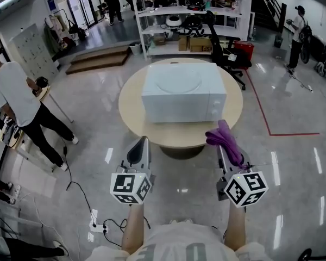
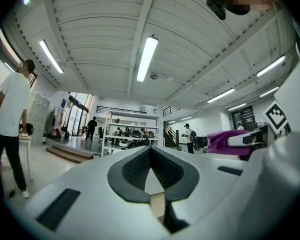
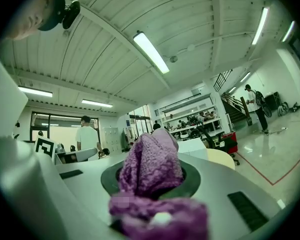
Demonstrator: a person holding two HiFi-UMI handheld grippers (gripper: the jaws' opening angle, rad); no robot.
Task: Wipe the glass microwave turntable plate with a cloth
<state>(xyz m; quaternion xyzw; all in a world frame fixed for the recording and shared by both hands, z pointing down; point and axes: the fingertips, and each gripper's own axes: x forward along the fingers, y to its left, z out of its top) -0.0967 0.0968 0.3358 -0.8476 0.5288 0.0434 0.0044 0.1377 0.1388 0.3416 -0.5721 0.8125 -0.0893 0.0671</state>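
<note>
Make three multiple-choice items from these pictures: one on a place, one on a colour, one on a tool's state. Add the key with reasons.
1. Where does the microwave stand?
A. on the round table
B. on a trolley
C. inside a cupboard

2. What colour is the cloth?
A. white
B. purple
C. green

3. What state is the right tool in?
A. open and empty
B. shut on the cloth
C. shut on a sponge

Key: 1 A, the head view shows it in the middle of the tabletop. 2 B, it is purple in all views. 3 B, the right gripper view shows the cloth pinched between the jaws.
</note>
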